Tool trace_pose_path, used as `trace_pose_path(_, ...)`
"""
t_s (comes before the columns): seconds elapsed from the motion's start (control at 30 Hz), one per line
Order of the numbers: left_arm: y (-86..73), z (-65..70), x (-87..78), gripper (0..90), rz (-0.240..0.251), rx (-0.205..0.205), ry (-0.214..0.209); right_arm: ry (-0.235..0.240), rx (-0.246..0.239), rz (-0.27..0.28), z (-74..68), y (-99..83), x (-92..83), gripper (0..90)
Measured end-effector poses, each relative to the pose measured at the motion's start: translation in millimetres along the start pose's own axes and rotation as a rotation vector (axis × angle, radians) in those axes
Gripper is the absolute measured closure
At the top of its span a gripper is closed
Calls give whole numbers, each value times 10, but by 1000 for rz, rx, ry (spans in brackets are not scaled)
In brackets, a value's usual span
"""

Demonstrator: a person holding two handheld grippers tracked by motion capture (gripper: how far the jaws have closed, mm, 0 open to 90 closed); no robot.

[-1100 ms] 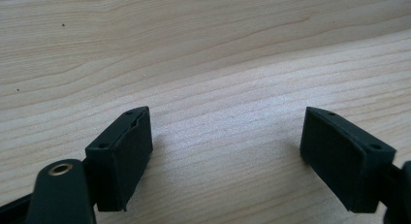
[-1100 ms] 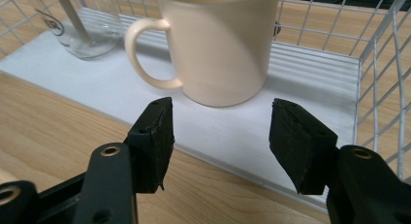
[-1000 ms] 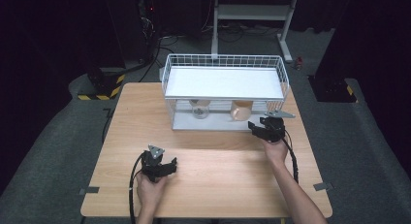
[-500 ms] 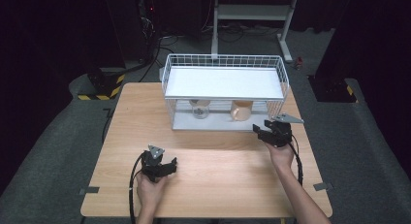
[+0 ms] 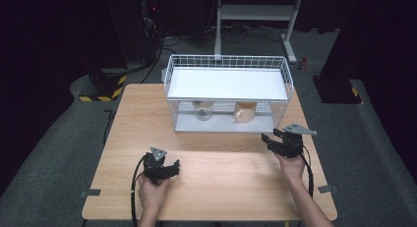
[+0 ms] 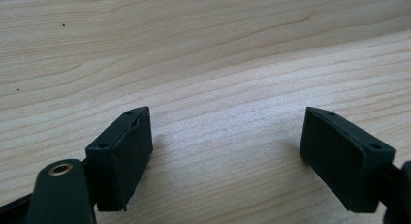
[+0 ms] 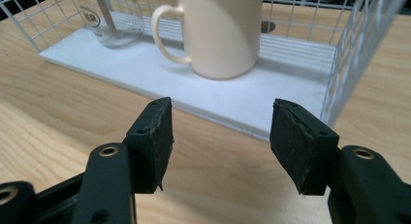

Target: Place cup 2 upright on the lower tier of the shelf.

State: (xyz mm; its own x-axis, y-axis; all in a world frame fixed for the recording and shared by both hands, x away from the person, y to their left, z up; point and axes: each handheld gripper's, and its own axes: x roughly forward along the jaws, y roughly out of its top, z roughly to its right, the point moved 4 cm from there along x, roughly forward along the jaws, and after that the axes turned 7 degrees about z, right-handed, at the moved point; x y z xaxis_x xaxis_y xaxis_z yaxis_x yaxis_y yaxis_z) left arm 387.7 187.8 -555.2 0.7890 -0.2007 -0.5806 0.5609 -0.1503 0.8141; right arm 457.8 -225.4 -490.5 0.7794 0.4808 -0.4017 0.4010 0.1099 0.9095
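A white wire rack stands at the back of the wooden table. On its lower shelf a cream mug sits to the right of a clear glass. My right gripper hovers in front of the rack's right end, pointed at the mug. Its jaws stand open with nothing between them and have just widened slightly. My left gripper rests low over bare wood at the front left, open and holding nothing.
The rack's top shelf is a bare white board with a wire rim. Dark floor, a stand and cables lie beyond the table. Bare wood spreads between the two grippers.
My right gripper has drawn back from the rack toward the person and slightly to the right. The left gripper has stayed where it was.
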Motion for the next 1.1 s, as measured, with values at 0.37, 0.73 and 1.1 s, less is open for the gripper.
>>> trace_pose_path(0.37, 0, 1, 0, 197, 0, 0, 1, -21, 12, -48, 90, -403, -174, 405)
trace_pose_path(0.73, 0, 1, -1, 197, 0, 0, 1, -71, -74, -141, 83, -678, -182, 386)
trace_pose_path(1.1, -1, 1, -3, 197, -1, 3, -1, -65, -106, -220, 80, -710, -134, 329)
